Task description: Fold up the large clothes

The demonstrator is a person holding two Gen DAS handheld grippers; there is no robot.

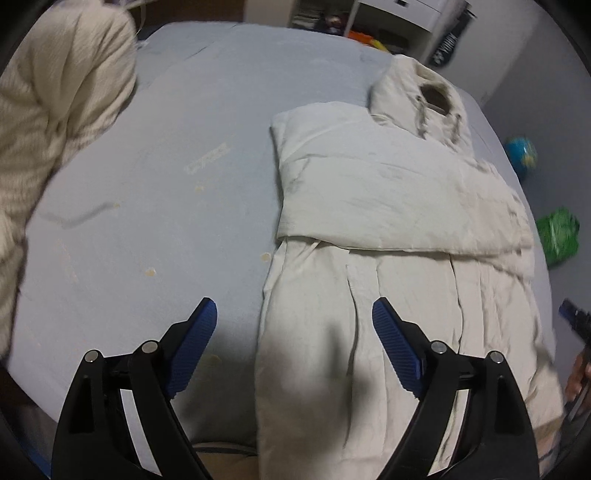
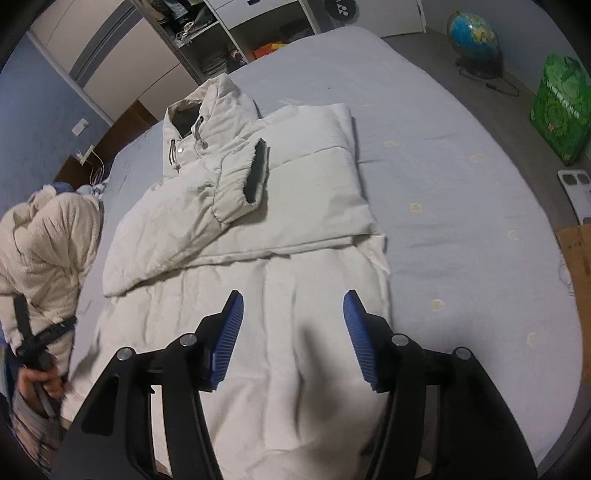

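Observation:
A large cream hooded jacket (image 1: 388,206) lies flat on the light blue bed sheet (image 1: 166,184), hood at the far end. Both sleeves are folded across its chest; one dark-lined cuff (image 2: 258,173) lies on top. My left gripper (image 1: 294,314) is open and empty, hovering above the jacket's near left edge. My right gripper (image 2: 293,306) is open and empty, hovering above the jacket's (image 2: 295,229) lower right part near the hem.
A cream fleece sleeve of the person (image 1: 55,110) fills the left side. Beyond the bed stand white shelves (image 2: 236,29). On the floor to the right are a globe (image 2: 472,33), a green bag (image 2: 561,110) and a cardboard piece (image 2: 576,254).

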